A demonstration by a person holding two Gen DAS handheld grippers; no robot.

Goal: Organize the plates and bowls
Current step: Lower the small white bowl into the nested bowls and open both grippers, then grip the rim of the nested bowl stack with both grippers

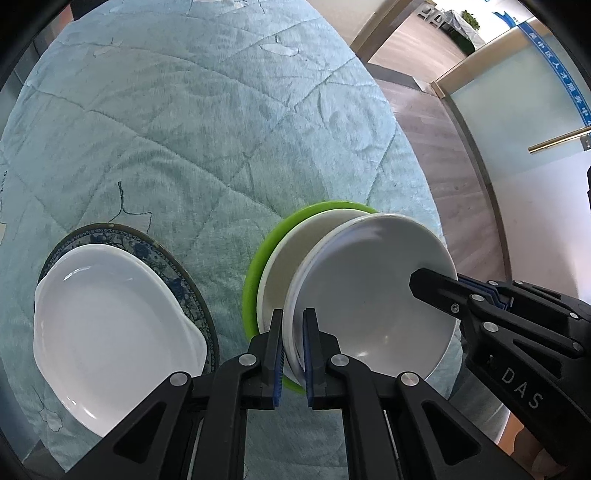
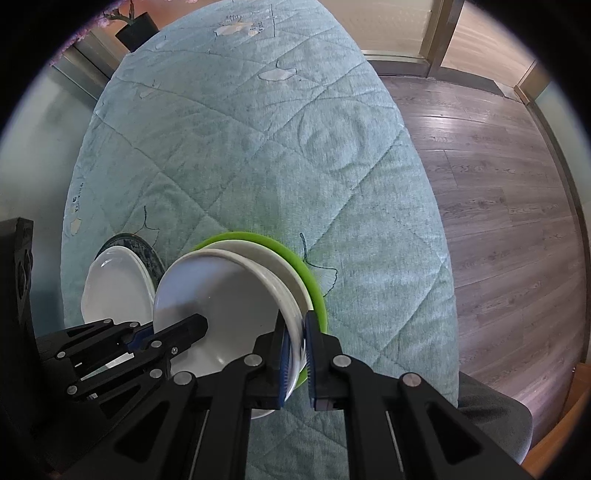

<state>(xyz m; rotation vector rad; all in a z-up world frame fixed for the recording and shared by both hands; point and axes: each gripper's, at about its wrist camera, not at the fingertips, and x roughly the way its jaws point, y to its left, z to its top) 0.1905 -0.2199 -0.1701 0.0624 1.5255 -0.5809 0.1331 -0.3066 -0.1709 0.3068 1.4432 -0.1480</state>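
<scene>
Quilted pale teal cloth (image 1: 192, 122) covers the bench, with wood plank flooring (image 2: 480, 155) beyond its right edge and a frosted glass panel (image 1: 517, 96) with a brass handle further back. Both grippers are clamped on the same white bowl (image 1: 369, 295), which is held on edge, its hollow facing the cameras. The left gripper (image 1: 293, 350) has its jaws clenched on the bowl's rim at the near left edge, the blue pads pressing either side of the rim. The right gripper (image 2: 295, 354) is likewise clenched on the rim at the opposite edge, one finger inside the hollow and one behind. Directly behind the bowl, nested close against it, sit a second white dish (image 1: 295, 251) and a green plate (image 1: 255, 269); whether these are gripped along with the bowl or merely lie behind it cannot be told. Motion blur softens the rims of this group. To the left, well apart from the held group, a white oval dish (image 1: 110, 325) rests on a blue-patterned plate (image 1: 173, 262) lying flat on the cloth. A dark pot with a plant (image 2: 135, 27) stands past the far corner of the bench in the right wrist view. Nothing lies on the cloth between the two groups of crockery.
</scene>
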